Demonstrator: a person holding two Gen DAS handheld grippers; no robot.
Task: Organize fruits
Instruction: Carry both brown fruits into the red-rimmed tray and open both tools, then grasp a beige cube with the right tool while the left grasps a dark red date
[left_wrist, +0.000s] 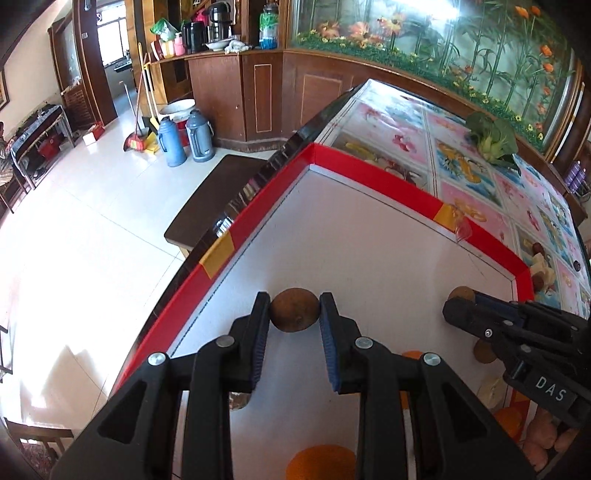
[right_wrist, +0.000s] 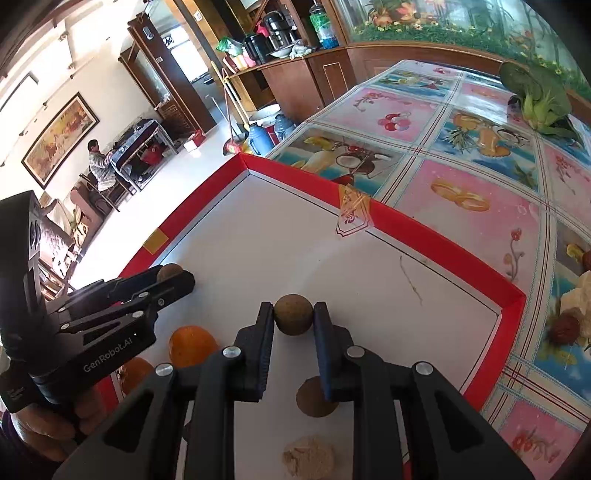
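A white tray with a red rim (left_wrist: 369, 173) (right_wrist: 424, 229) lies on the table. My left gripper (left_wrist: 294, 312) is shut on a brown round fruit (left_wrist: 294, 310) above the tray floor; it shows from the side in the right wrist view (right_wrist: 177, 278). My right gripper (right_wrist: 293, 314) is shut on a second brown round fruit (right_wrist: 293, 314); it shows from the side in the left wrist view (left_wrist: 456, 304) with its fruit (left_wrist: 461, 293). Oranges (right_wrist: 192, 345) (left_wrist: 321, 461) and another brown fruit (right_wrist: 314, 400) lie on the tray floor below the grippers.
A floral tablecloth (right_wrist: 461, 177) covers the table beyond the tray. A leafy green vegetable (right_wrist: 539, 99) (left_wrist: 493, 138) lies at the far side. Peel and dark fruits (right_wrist: 569, 317) lie right of the tray. A pale crumbly lump (right_wrist: 308, 458) sits on the tray's near part.
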